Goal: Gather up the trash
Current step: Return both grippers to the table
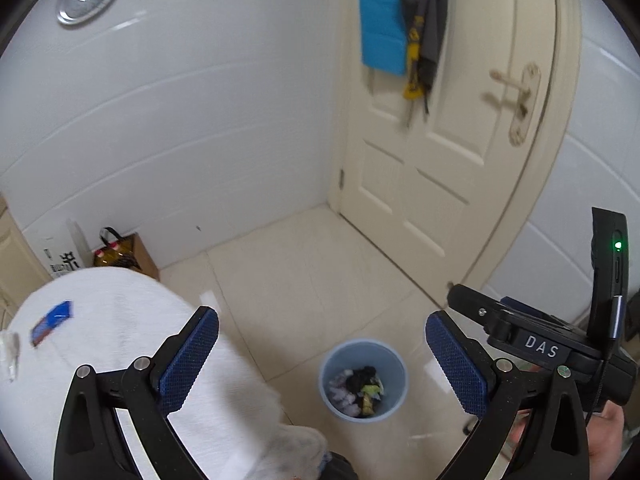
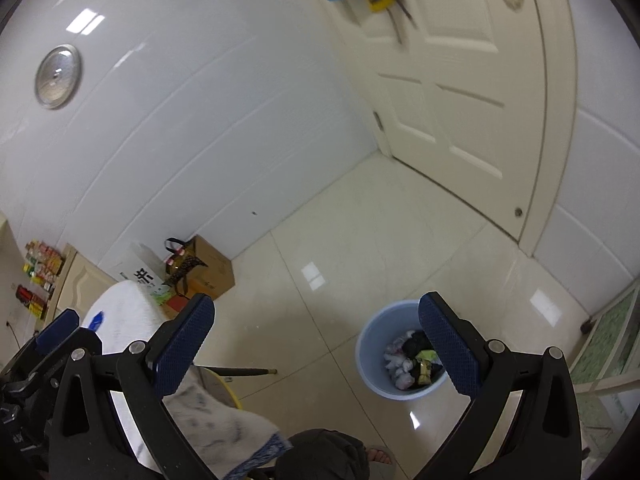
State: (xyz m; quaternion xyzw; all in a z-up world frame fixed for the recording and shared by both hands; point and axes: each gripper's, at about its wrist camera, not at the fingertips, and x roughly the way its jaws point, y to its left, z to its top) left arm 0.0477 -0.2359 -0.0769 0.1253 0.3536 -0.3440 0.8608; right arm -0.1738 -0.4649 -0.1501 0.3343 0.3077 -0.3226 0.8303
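Trash point(image 1: 362, 394) is seen piled in the blue bin point(image 1: 394, 364) on the floor, below and between the left gripper point(image 1: 322, 332) jaws, spread wide and empty; right gripper point(image 2: 316, 320) likewise released.

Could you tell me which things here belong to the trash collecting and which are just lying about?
Job:
blue bin holding trash
blue wrapper on the white cloth
left gripper and right gripper, both open

Lying about:
cardboard box
clothes on the door
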